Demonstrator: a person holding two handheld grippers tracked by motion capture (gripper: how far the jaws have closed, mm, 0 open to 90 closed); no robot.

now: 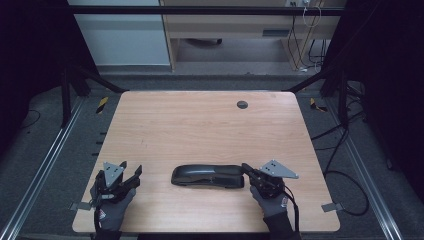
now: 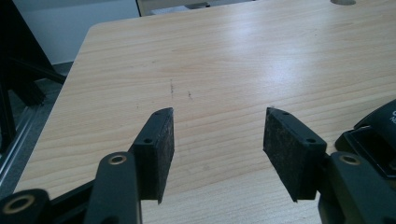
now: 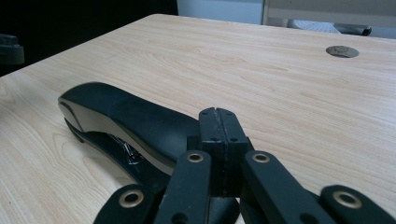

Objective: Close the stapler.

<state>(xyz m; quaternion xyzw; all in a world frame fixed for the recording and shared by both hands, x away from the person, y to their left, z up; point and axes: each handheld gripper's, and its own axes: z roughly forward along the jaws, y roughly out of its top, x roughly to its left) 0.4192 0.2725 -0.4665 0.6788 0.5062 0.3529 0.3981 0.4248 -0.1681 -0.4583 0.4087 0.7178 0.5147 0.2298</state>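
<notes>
While no brand, label or legible writing can be made out on any surface, the black stapler (image 1: 207, 176) lies flat on the light wood table (image 1: 200, 125), near the front edge and between the two grippers, with its long axis running left to right. At the front left of the table the left gripper (image 1: 131, 176) is held in a gloved left hand (image 1: 111, 202); its jaws are spread wide and nothing lies between them. In the left gripper view the two black pads (image 2: 161, 149) stand well apart over bare wood grain, and one end of the stapler (image 2: 378, 135) shows at the right edge, beside the right-hand jaw; contact there cannot be confirmed. At the front right the right gripper (image 1: 247, 169) is held in a gloved right hand (image 1: 272, 200), and a grey three-cornered plate (image 1: 278, 169) sits on top of it. In the right gripper view its jaws are pressed fully together with no gap and nothing pinched; the closed tip (image 3: 218, 122) sits at the near end of the stapler (image 3: 126, 119), level with its top arm, and whether it touches cannot be told. A round dark grommet (image 1: 242, 104) is set into the table near the far edge.
</notes>
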